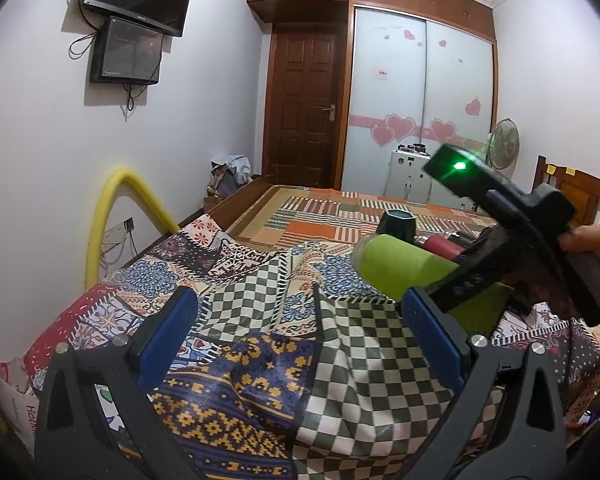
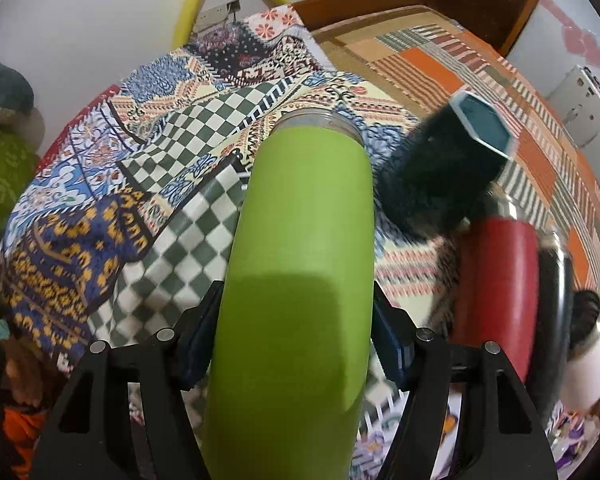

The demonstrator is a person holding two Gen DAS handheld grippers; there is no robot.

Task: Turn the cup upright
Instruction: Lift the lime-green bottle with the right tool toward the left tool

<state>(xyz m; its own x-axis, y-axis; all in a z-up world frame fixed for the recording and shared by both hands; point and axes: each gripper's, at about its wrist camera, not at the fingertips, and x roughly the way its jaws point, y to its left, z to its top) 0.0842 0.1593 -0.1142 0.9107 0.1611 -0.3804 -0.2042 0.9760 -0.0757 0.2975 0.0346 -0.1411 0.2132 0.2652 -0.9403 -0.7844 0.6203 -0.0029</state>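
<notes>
The cup is a tall lime-green tumbler [image 2: 300,248] with a clear rim. My right gripper [image 2: 296,344] is shut on its body, blue pads on both sides, and holds it lengthwise, rim pointing away over the patterned cloth. In the left wrist view the green cup [image 1: 404,268] lies sideways at the right, held by the black right gripper [image 1: 460,280], lifted above the cloth. My left gripper [image 1: 296,320] is open and empty, to the left of the cup, above the checked cloth.
A patchwork cloth [image 2: 100,208] covers the bed. A dark teal hexagonal cup [image 2: 448,168], a red cup [image 2: 500,280], a black cup and a white cup [image 2: 592,368] lie to the right of the green cup. A yellow foam tube [image 1: 100,232] stands at the left wall.
</notes>
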